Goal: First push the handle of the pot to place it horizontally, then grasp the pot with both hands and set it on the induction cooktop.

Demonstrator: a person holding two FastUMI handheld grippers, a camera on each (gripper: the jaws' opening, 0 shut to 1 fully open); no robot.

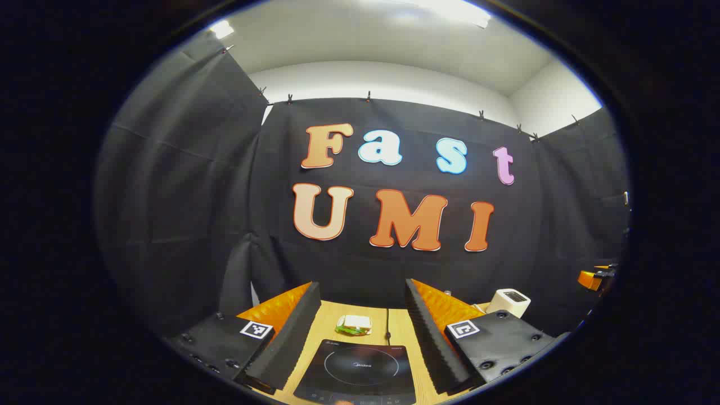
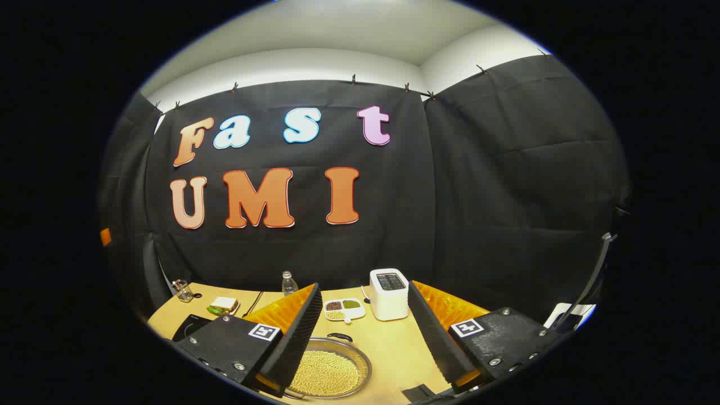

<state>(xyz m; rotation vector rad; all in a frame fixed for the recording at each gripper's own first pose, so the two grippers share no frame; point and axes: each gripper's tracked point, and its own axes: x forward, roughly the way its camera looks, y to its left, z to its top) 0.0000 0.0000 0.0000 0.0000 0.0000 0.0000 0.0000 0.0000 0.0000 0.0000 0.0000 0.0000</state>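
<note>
We held the left gripper [image 1: 360, 343] above the induction cooktop [image 1: 360, 368], jaws apart, gripping nothing. The right gripper [image 2: 363, 349] hovered with jaws apart over the table [image 2: 394, 343]. The pot [image 2: 326, 371], filled with yellow beans, sat beside its left finger [image 2: 292, 337].

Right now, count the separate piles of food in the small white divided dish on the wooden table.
3 in the small white divided dish: dark reddish-brown back left, green back right, pale yellowish in front. More may be hidden; the dish is small.
</note>
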